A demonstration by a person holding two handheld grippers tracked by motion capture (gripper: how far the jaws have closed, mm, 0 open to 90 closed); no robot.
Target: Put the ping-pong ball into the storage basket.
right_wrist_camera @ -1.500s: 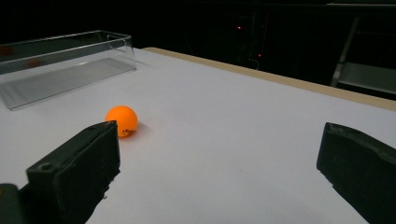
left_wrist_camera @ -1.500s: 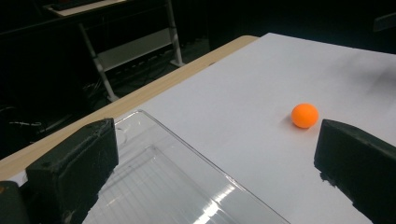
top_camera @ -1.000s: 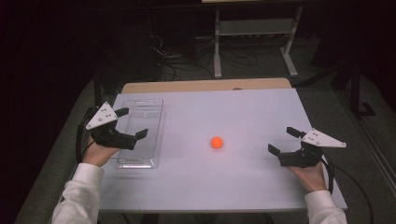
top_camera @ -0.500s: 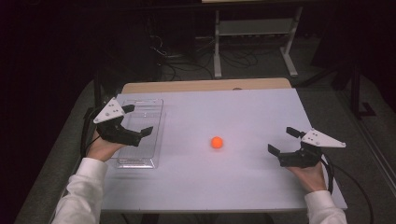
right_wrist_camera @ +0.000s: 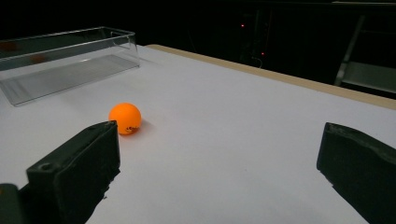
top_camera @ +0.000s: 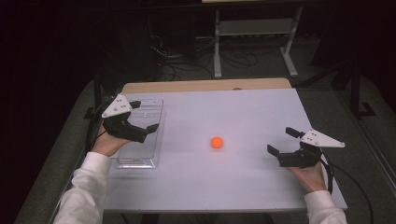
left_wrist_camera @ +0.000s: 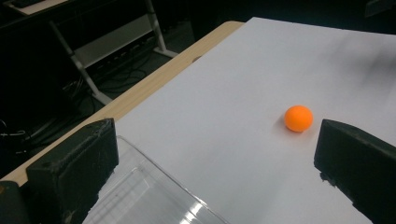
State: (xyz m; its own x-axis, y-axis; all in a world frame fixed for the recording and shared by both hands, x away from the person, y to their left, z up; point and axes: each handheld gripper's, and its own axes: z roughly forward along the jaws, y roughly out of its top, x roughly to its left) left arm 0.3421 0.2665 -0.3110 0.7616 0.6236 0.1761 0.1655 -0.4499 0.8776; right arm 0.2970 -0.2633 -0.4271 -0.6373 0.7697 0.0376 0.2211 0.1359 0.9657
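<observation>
Left claw (top_camera: 142, 116), jaws wide, has lifted over the clear plastic tray (top_camera: 154, 109); right claw (top_camera: 281, 142) waits wide beside the small orange ball (top_camera: 216, 142).

A: The worktop (top_camera: 233, 107) wears a white, matt cover, smooth like paper or thin board, with a pale wood edge along the far side.

B: And the tray (top_camera: 154, 107)?

A: Clear, glossy plastic, with a ribbed floor.

B: The ball (top_camera: 216, 142) is orange and matt, probably plastic; its small dark print is too blurred to read.

A: The left hand-held gripper (top_camera: 138, 116) has dull black jaws, rough and scuffed at the edges. The sleeves (top_camera: 84, 196) are white cloth.
</observation>
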